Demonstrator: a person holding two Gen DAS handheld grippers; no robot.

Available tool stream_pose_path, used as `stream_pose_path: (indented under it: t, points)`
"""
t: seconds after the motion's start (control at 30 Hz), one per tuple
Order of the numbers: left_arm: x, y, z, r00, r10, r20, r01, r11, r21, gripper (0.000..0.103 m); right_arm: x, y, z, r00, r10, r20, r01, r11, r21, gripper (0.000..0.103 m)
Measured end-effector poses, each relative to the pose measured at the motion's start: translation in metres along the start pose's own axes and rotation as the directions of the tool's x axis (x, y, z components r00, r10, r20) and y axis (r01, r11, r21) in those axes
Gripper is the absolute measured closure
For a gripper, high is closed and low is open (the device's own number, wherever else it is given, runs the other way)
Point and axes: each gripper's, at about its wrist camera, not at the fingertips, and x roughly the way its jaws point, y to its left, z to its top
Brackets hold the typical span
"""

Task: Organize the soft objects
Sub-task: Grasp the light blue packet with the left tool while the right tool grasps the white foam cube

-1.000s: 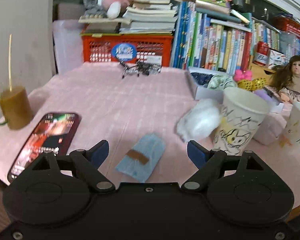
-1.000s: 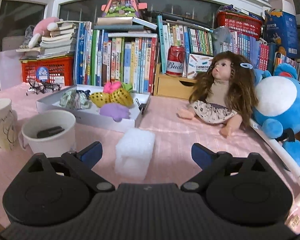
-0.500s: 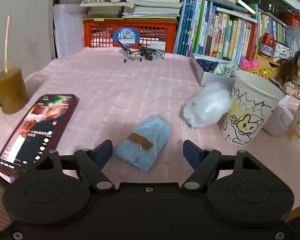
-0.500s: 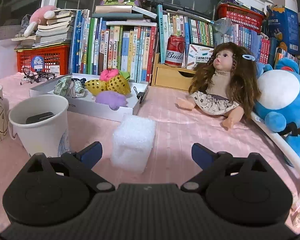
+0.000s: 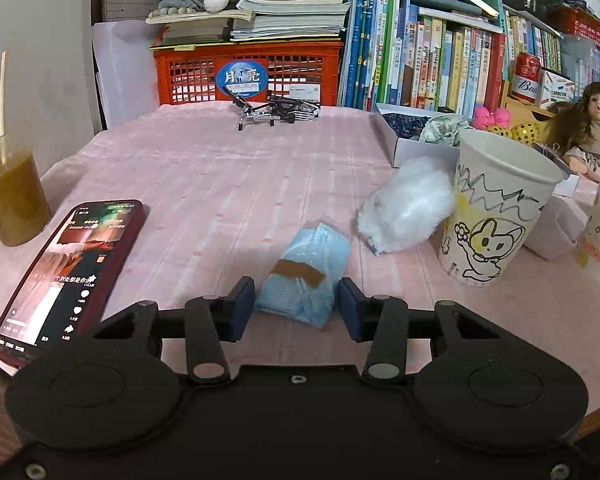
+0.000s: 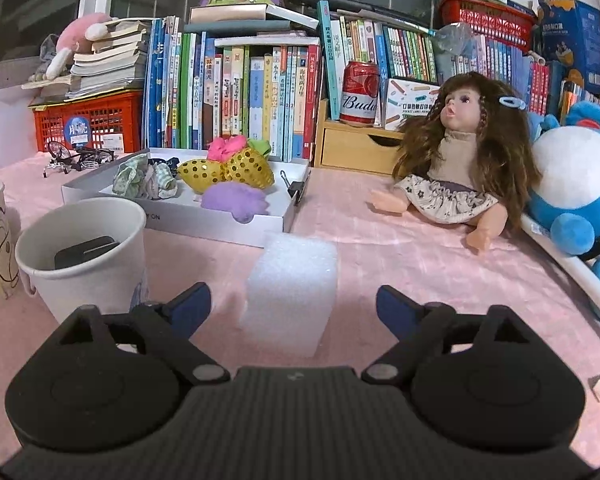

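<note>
The left gripper (image 5: 296, 304) has its 2 blue pads drawn in close on either side of the blue packet (image 5: 305, 268), a soft plastic-wrapped bundle sealed with a strip of brown tape; the left pad looks to be touching the wrap and the right one sits just beside it, so the jaws seem about to pinch, though I cannot tell if they have yet closed firmly. The packet lies flat on the pink worktop (image 5: 220, 176), its near end between the pads, which suits a low sideways squeeze. Just beyond it a white fluffy wad (image 5: 408, 208) leans against a paper cup (image 5: 496, 216) drawn with a cartoon rabbit. To the left lies a phone (image 5: 66, 276) with its screen lit, and a glass of brown drink (image 5: 14, 200) stands near the edge.

The right gripper (image 6: 294, 308) is spread wide and holds nothing; the white foam block (image 6: 292, 288) stands upright between its fingers, touching neither, likely lined up for the next pick. Behind it the white tray (image 6: 260, 224) already holds sequinned, purple and fabric pieces, so it is probably where soft things are gathered. Further back, a red can (image 6: 360, 94) reads "Bud", and the doll (image 6: 456, 164) sits against the books.
</note>
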Motion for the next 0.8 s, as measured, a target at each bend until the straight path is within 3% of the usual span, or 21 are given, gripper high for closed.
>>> stream_pose_path:
  t: [0.1,0.2,0.27,0.8]
  points:
    - [0.000,0.000,0.001,1.000,0.001,0.003,-0.001,1.000,-0.003,0.061,0.002,0.001,0.000,1.000,0.007,-0.012,-0.007,1.000,0.011,0.018]
    - [0.000,0.001,0.002,1.000,-0.007,0.004,0.007,1.000,-0.015,0.062,0.004,0.001,-0.001,1.000,0.010,-0.025,-0.009,1.000,0.020,0.034]
    - [0.000,0.001,0.003,1.000,-0.013,0.004,0.013,1.000,-0.019,0.062,0.004,0.002,-0.001,0.999,0.008,-0.035,-0.007,1.000,0.026,0.052]
    - [-0.005,0.002,0.023,0.999,-0.027,0.035,0.029,0.998,-0.056,0.063,-0.015,-0.004,0.016,1.000,-0.017,0.020,0.017,1.000,0.022,0.053]
